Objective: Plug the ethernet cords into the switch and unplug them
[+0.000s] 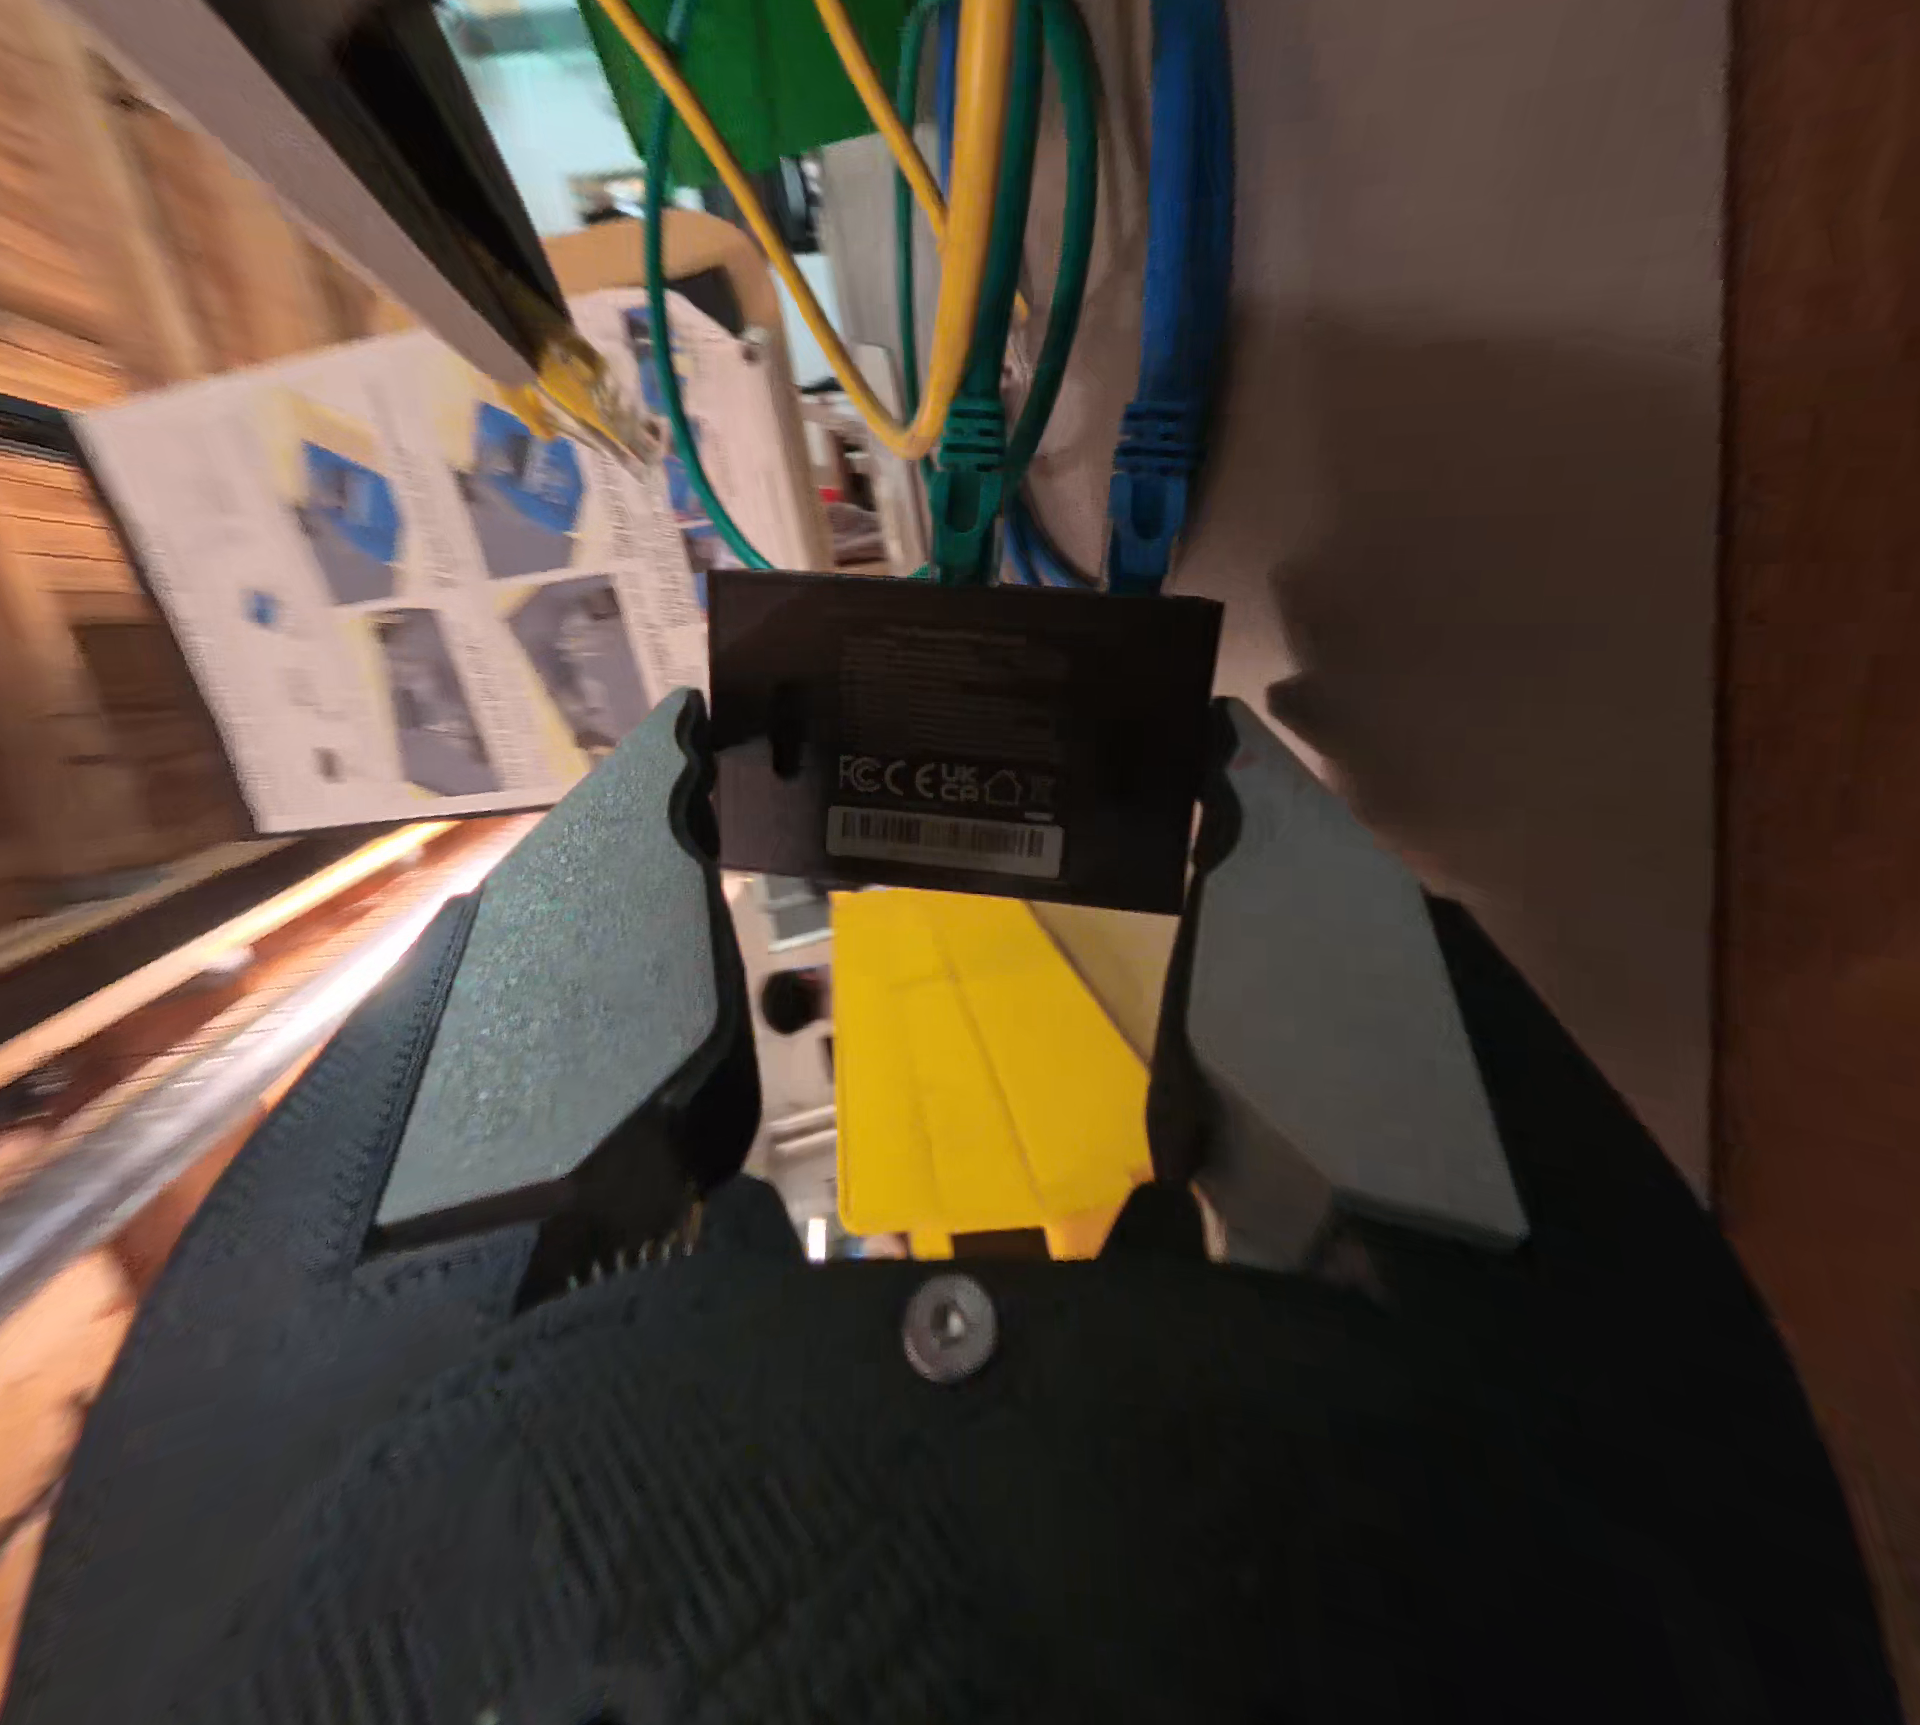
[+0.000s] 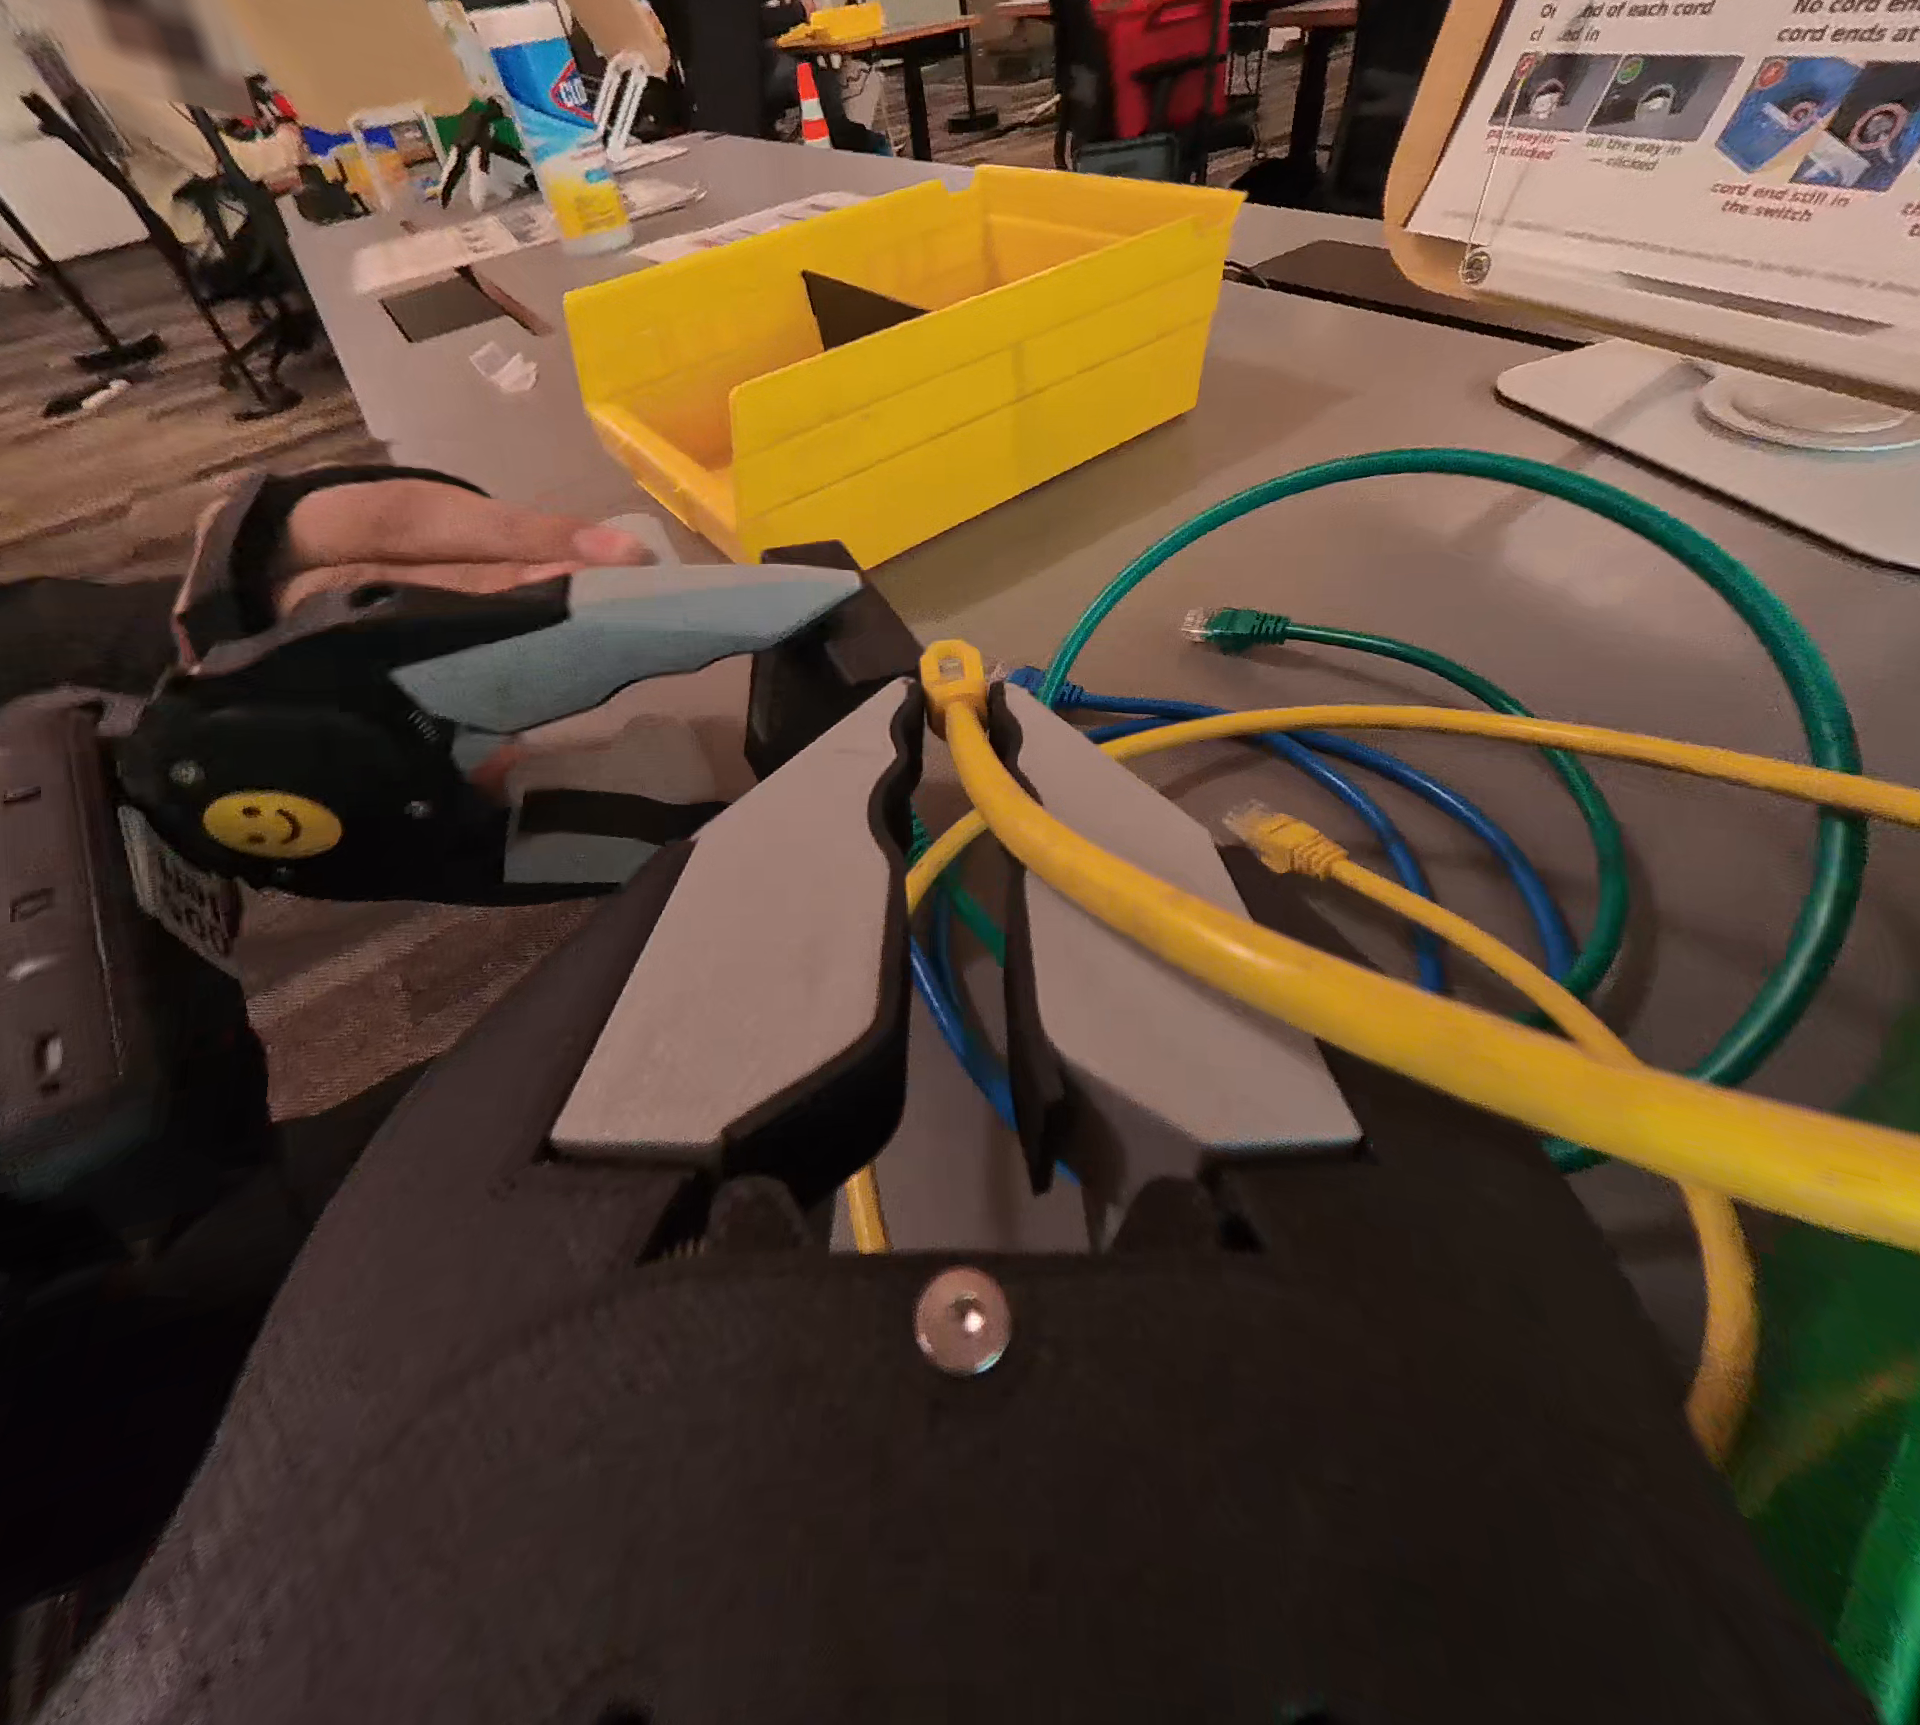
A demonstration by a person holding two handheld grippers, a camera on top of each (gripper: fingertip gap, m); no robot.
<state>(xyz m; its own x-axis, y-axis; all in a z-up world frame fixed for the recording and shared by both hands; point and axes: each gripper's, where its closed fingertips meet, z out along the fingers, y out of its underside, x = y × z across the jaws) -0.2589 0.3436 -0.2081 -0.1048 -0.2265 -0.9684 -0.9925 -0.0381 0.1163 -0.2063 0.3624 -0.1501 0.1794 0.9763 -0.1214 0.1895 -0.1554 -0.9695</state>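
Note:
My left gripper is shut on the black switch, one finger on each short side. A green cord and a blue cord are plugged into the switch's far edge. My right gripper is shut on the yellow cord's plug, held just short of the switch. In the left wrist view that yellow plug is up and left of the switch, apart from it. A free green plug and a free yellow plug lie on the grey table.
An open yellow bin stands behind the switch. A monitor stand carrying an instruction sheet is at the right. The cords lie in loops on the table. Something green lies at the near right. A hand holds the left gripper.

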